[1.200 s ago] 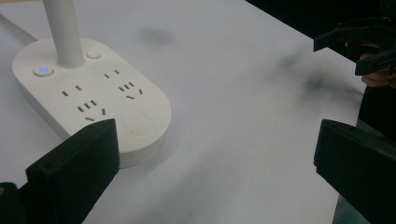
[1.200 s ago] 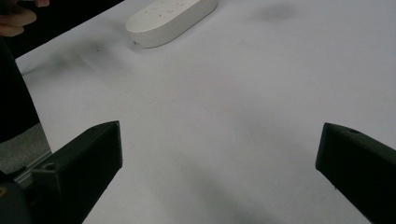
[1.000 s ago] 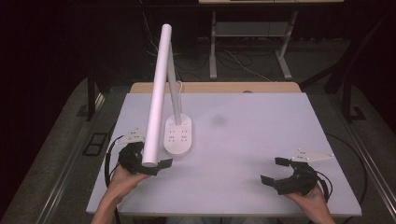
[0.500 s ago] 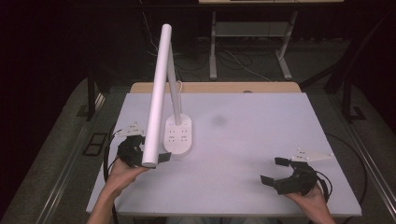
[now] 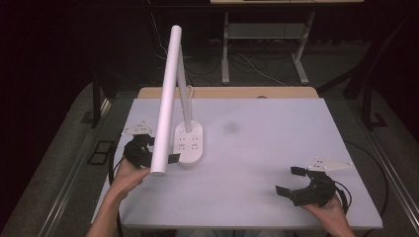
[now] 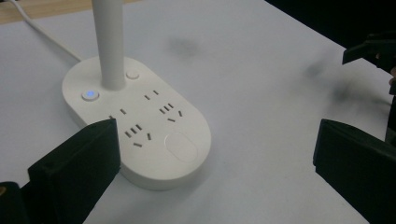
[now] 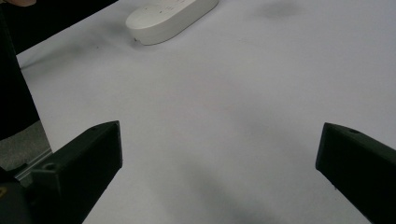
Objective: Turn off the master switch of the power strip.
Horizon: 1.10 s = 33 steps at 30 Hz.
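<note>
Overall surface: white table top (image 5: pixel 276 148), matte and bare across its middle, with a faint grey smudge (image 5: pixel 231 127) toward 12 o'clock of centre.
Far edge: a wooden strip (image 5: pixel 232 92) runs along the table's back side.
Room: dark; a grey floor (image 5: pixel 64 148) lies around the table, a pale metal table frame (image 5: pixel 262 34) stands behind at 12 o'clock, and loose cables (image 5: pixel 252 64) lie on the floor there.
Desk lamp: its white oval base (image 5: pixel 188 143) with socket slots sits at 10 o'clock of the table; a lit blue button (image 6: pixel 90 95) shows beside the stem (image 6: pixel 108 42); the long white lamp bar (image 5: pixel 167 98) slants over the left side.
Left gripper (image 5: pixel 148 154): at 9 o'clock, just beside the base, jaws released and wide, holding nothing.
Right gripper (image 5: pixel 291 180): at 4 o'clock, well apart from the lamp, jaws spread, empty, over bare table.
</note>
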Motion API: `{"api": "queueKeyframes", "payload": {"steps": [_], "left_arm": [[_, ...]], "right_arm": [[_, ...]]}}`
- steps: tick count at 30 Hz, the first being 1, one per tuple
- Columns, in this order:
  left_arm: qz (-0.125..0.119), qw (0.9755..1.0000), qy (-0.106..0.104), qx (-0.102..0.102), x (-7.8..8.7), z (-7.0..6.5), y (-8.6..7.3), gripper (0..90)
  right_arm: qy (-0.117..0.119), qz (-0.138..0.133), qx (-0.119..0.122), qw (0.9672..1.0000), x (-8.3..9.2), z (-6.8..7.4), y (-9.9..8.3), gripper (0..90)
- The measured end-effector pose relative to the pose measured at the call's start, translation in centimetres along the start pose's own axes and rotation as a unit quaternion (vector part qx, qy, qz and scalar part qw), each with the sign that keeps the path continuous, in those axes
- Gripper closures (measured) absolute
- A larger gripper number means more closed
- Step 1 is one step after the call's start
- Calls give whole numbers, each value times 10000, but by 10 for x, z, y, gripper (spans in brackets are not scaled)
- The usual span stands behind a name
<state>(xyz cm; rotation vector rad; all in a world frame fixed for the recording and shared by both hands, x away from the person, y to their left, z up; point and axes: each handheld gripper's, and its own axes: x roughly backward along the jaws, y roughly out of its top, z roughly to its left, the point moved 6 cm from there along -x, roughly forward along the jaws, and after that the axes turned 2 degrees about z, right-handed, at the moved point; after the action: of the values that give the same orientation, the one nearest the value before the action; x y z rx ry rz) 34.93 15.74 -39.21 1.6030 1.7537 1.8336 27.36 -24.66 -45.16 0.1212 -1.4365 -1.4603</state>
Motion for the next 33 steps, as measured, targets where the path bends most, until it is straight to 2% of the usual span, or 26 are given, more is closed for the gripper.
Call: {"api": "queueKeyframes", "payload": {"steps": [18,23,24,28,29,33], "left_arm": [[127,9998,115,-36,-2,17,18,0],[166,9997,152,8,-3,23,24,0],[177,9997,163,-37,-3,25,26,0],[185,9996,187,28,-5,29,29,0],[189,9996,199,-26,-5,32,30,0],[203,9996,214,-32,-7,36,33,2]], "right_arm": [[10,15,15,10000,0,0,-1,0],[10,19,-1,10000,0,0,-1,1],[8,21,-5,10000,0,0,-1,1],[11,24,0,10000,0,0,-1,0],[9,22,-1,10000,0,0,-1,0],[9,19,-3,10000,0,-1,-1,0]]}}
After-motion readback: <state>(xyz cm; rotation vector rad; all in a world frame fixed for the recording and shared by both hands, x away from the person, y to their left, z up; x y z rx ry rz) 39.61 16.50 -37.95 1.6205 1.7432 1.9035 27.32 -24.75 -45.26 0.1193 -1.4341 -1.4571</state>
